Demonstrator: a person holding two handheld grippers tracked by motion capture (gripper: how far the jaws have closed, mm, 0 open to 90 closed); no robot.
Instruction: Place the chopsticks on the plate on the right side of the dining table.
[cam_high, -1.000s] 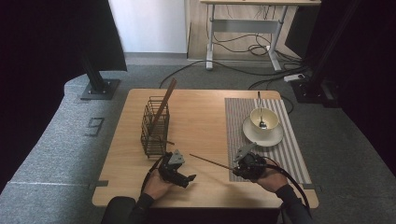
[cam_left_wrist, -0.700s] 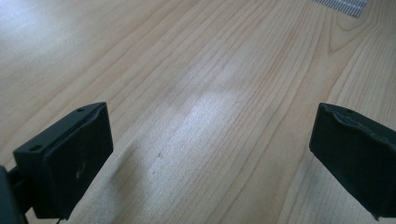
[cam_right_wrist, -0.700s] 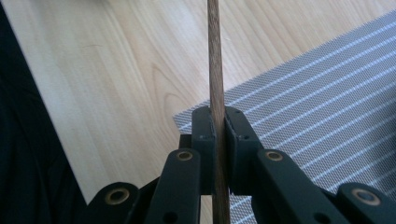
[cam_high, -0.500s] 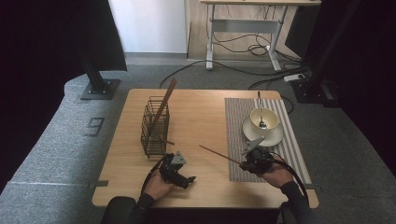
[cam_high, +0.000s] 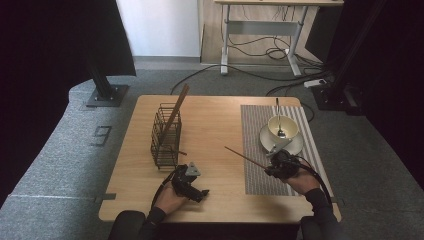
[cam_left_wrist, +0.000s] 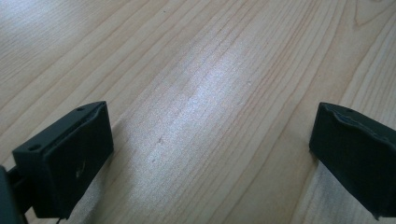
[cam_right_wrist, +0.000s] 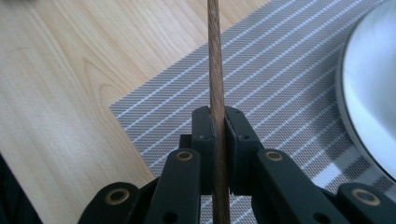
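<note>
Wire basket (cam_high: 165, 136) holds wooden utensil; bowl (cam_high: 282, 127) holds spoon; right gripper (cam_right_wrist: 217, 122) clamps chopstick (cam_right_wrist: 215, 70); left gripper (cam_left_wrist: 210, 154) agape.

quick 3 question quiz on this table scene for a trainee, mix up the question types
1. True or false: the right gripper is shut on a chopstick.
2. The left gripper is: A) open over bare table, B) shut on a spoon, C) inside the wire basket.
3. Fill in: the bowl with the spoon stands on a ____ on the striped mat.

Key: 1 true; 2 A; 3 saucer
</note>
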